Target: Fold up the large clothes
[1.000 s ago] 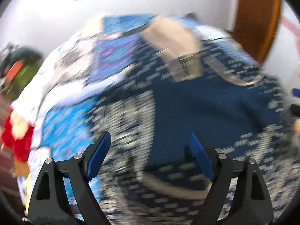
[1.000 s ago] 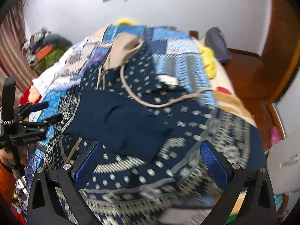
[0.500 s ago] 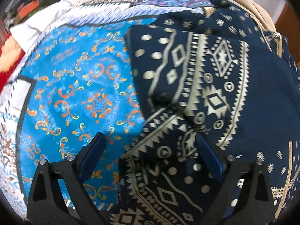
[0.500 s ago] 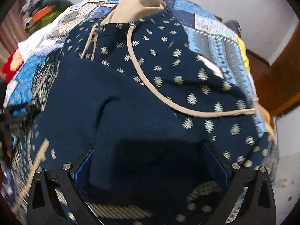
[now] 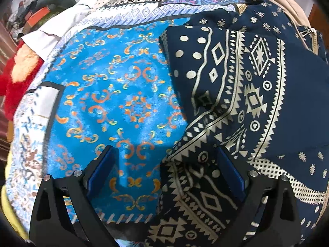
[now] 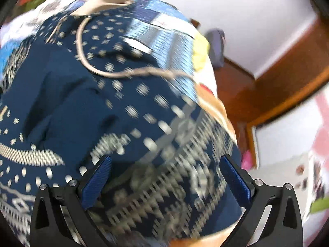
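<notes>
A large navy garment (image 5: pixel 257 94) with cream geometric print lies spread on a bed, partly folded over itself. In the left wrist view my left gripper (image 5: pixel 166 164) is open, low over the garment's left edge, its right pad over the cloth and its left pad over the blue bedspread (image 5: pixel 115 103). In the right wrist view, which is blurred, the garment (image 6: pixel 102 107) fills the frame with a beige drawstring (image 6: pixel 115 73) across it. My right gripper (image 6: pixel 164 170) is open and empty just above the patterned hem.
A patchwork bedspread covers the bed. A red and orange plush item (image 5: pixel 18 76) lies at the bed's left edge. A wooden floor and door frame (image 6: pixel 277 86) lie to the right of the bed, with a white wall behind.
My left gripper has dropped closer to the garment's left edge. My right gripper has swung right and back toward the hem. Both stay open.
</notes>
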`<state>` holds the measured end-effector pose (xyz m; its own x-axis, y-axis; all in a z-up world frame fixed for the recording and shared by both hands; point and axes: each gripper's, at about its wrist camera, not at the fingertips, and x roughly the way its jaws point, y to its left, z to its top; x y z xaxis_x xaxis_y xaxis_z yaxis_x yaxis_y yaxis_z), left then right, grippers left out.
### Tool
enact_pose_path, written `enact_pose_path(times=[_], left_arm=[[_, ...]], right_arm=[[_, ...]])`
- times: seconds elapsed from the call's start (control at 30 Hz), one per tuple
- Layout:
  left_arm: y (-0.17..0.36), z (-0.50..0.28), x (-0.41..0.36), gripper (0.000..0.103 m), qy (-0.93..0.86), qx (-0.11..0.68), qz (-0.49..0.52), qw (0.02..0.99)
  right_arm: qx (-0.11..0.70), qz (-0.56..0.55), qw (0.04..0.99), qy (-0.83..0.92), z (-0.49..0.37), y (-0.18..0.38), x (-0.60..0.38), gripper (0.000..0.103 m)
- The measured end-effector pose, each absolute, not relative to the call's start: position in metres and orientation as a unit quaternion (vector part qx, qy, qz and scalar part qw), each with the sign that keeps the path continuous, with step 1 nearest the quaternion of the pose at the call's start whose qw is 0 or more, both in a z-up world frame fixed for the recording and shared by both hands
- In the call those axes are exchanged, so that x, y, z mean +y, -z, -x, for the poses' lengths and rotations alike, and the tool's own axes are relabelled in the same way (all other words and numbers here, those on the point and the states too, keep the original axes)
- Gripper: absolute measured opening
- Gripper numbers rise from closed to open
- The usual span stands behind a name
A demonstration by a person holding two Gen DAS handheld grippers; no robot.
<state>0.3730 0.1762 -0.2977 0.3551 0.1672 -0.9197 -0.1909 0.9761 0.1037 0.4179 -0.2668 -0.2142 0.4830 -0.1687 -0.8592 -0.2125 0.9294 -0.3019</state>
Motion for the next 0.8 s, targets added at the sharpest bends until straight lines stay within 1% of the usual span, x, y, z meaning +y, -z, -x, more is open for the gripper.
enact_pose_path(times=[0.07,0.13,0.3,0.37,0.53,0.63,0.8], left_arm=[[0.290,-0.370,0.178,0.098,-0.120,0.562,0.014,0.819],[0.276,-0.363,0.176,0.095,-0.128,0.561,0.015,0.818],[0.231,-0.347,0.159,0.095,-0.127,0.539,-0.029,0.832],[0.210,-0.343,0.144,0.095,-0.112,0.526,-0.038,0.842],[0.179,-0.357,0.084,0.095,-0.061,0.500,-0.043,0.863],[0.175,-0.374,0.043,0.095,-0.023,0.492,-0.041,0.869],[0.192,-0.399,-0.009,0.095,0.036,0.505,-0.038,0.862]], right_arm=[[0.512,0.163,0.843,-0.002,-0.411,0.207,-0.285,0.103],[0.508,0.151,0.848,0.017,-0.403,0.198,-0.306,0.103],[0.493,0.090,0.865,0.027,-0.382,0.171,-0.355,0.103],[0.488,0.051,0.871,0.027,-0.373,0.163,-0.376,0.103],[0.481,-0.047,0.875,0.036,-0.358,0.149,-0.421,0.103],[0.486,-0.095,0.868,0.049,-0.352,0.152,-0.449,0.103],[0.512,-0.176,0.839,0.055,-0.347,0.186,-0.482,0.103]])
